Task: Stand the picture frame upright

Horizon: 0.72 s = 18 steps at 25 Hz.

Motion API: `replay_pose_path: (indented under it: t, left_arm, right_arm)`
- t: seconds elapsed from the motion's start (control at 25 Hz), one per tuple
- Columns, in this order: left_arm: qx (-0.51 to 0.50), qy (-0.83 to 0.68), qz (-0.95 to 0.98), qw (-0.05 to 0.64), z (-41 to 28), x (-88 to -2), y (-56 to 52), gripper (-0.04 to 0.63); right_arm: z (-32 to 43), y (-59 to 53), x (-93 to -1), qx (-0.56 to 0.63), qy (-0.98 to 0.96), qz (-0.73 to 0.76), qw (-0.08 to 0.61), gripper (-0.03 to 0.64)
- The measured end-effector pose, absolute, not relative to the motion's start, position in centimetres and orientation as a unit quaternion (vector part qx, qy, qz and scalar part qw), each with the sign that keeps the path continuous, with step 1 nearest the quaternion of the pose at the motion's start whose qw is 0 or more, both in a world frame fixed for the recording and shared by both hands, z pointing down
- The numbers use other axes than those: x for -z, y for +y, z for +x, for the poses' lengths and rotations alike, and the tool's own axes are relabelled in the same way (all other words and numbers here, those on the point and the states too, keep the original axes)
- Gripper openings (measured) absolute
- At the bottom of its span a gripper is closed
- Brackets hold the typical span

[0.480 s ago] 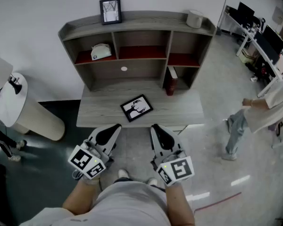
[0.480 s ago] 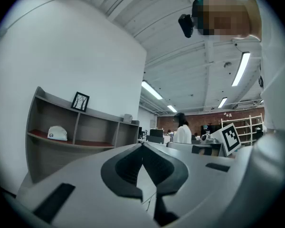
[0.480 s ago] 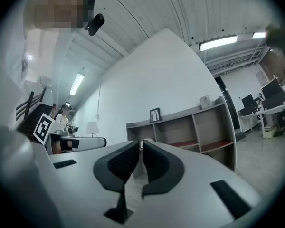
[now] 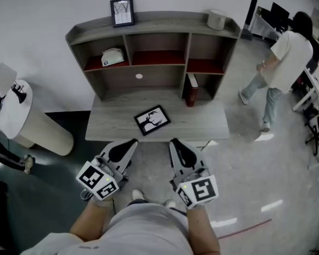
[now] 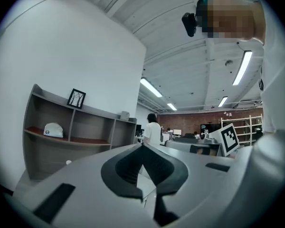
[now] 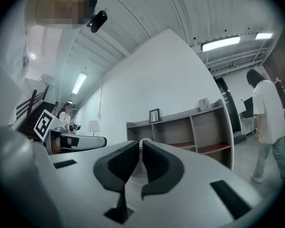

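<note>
lying flat on the desk [image 4: 202, 125], picture frame [image 4: 152, 120] shows black-and-white art.

Grey wooden surface [image 4: 202, 122] with a shelf unit [image 4: 165, 21] at its back.
A black picture frame [image 4: 152, 120] lies flat on it; a dark red book [image 4: 192, 90] stands at the right. The shelf top bears an upright frame [image 4: 122, 11] and a pale cylinder [image 4: 217, 19].

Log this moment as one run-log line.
stage: before reach | picture frame: lying flat on desk, untouched | left gripper: shut, empty | right gripper: shut, empty | both: short of desk edge
</note>
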<state>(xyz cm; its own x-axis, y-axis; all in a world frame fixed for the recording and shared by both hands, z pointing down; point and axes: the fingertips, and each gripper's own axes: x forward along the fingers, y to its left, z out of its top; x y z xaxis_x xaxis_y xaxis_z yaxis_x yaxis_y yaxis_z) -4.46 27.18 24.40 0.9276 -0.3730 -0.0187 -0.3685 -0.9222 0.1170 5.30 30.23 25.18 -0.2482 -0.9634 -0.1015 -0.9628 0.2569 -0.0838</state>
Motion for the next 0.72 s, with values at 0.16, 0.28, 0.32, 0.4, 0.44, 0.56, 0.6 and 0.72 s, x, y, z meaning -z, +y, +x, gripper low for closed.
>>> replay_pose_path:
  t: [0.16, 0.28, 0.32, 0.4, 0.44, 0.56, 0.6, 0.72]
  left_arm:
    - [0.020, -0.200, 0.978, 0.049, -3.0, -24.5, 28.3, 0.014]
    - [0.020, -0.210, 0.976, 0.046, -1.7, -24.6, 29.1, 0.014]
    - [0.021, -0.212, 0.976, 0.046, -1.2, -24.7, 29.4, 0.014]
    - [0.017, -0.217, 0.975, 0.043, -0.3, -25.0, 30.1, 0.014]
    - [0.015, -0.220, 0.975, 0.042, 0.0, -25.1, 30.4, 0.014]
    - [0.009, -0.226, 0.973, 0.042, 0.8, -25.6, 31.0, 0.014]
    - [0.007, -0.228, 0.973, 0.042, 1.1, -25.8, 31.2, 0.014]
    - [-0.003, -0.231, 0.972, 0.044, 1.4, -26.3, 31.1, 0.014]
  right_arm:
    - [6.7, 31.6, -25.1, -0.007, 0.793, -0.606, 0.071, 0.034]
    - [7.9, 32.4, -24.9, -0.030, 0.790, -0.610, 0.058, 0.030]
    - [8.3, 32.7, -24.8, -0.041, 0.786, -0.614, 0.049, 0.026]
    - [9.1, 33.4, -25.1, -0.051, 0.784, -0.617, 0.037, 0.021]
    - [9.4, 33.8, -25.1, -0.047, 0.785, -0.616, 0.042, 0.021]
    - [10.4, 34.9, -25.0, -0.030, 0.797, -0.599, 0.077, 0.020]
    - [10.5, 35.1, -24.9, -0.031, 0.800, -0.593, 0.081, 0.020]
    - [10.5, 35.2, -25.1, -0.052, 0.804, -0.590, 0.062, 0.020]
